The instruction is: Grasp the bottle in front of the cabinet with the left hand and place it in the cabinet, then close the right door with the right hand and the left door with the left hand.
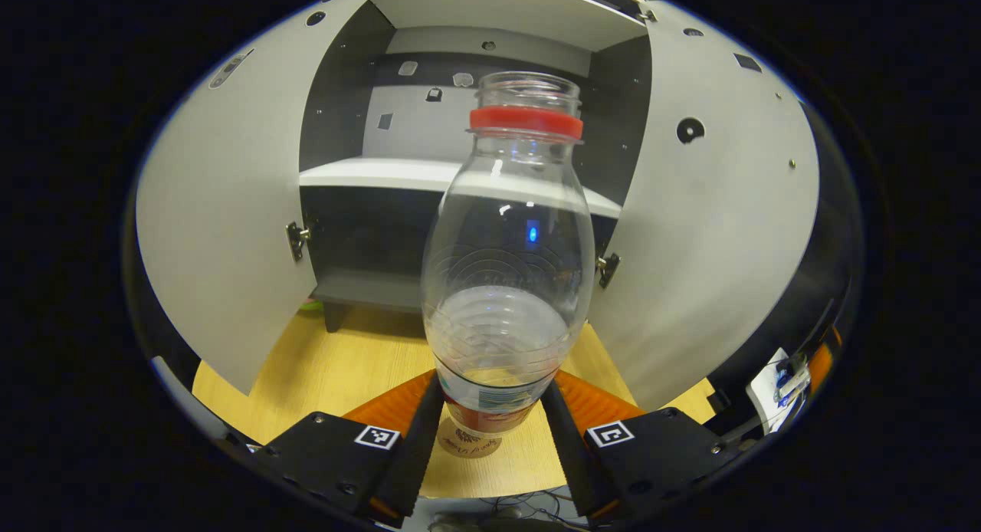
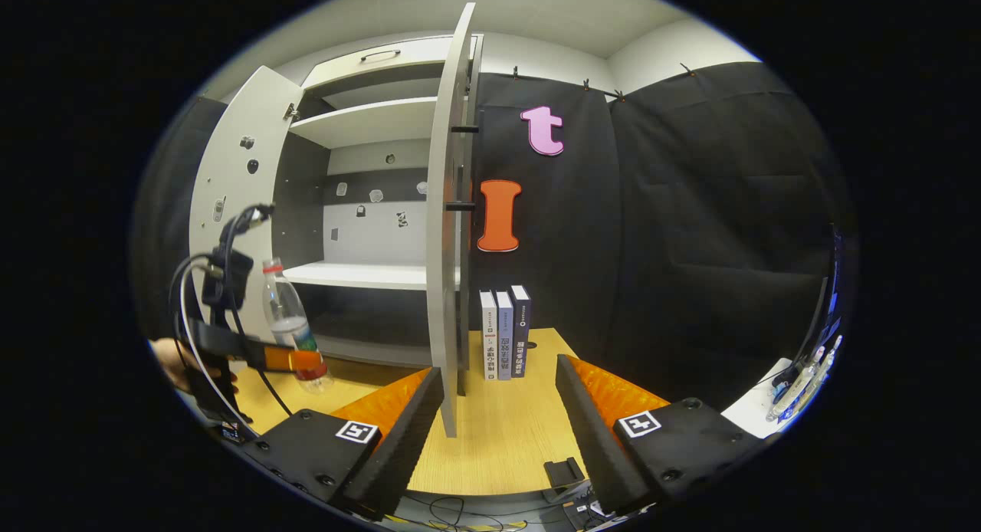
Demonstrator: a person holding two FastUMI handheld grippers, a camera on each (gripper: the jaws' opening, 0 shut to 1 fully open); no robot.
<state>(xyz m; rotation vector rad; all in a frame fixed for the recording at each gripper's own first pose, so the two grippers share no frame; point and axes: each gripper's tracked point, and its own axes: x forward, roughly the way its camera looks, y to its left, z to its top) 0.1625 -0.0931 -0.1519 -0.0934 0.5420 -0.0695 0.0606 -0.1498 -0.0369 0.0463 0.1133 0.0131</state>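
Note:
A clear plastic bottle [image 1: 506, 287] with a red neck ring, no cap and some water stands upright on the wooden table in front of the open cabinet [image 1: 368, 172]. My left gripper [image 1: 494, 386] is shut on its labelled lower part, one finger on each side. In the right gripper view the bottle [image 2: 290, 325] and the left gripper [image 2: 287, 359] show at the far left, before the cabinet's lower compartment. My right gripper [image 2: 498, 371] is open and holds nothing. The edge of the open right door [image 2: 441, 210] rises just beside its left finger.
Both grey doors, the left door [image 1: 222, 233] and the right door [image 1: 713, 233], stand wide open. A white shelf [image 2: 368, 275] divides the cabinet. Three books [image 2: 504, 333] stand upright on the table [image 2: 498, 448] right of the cabinet. A hand [image 2: 172, 363] holds the left gripper.

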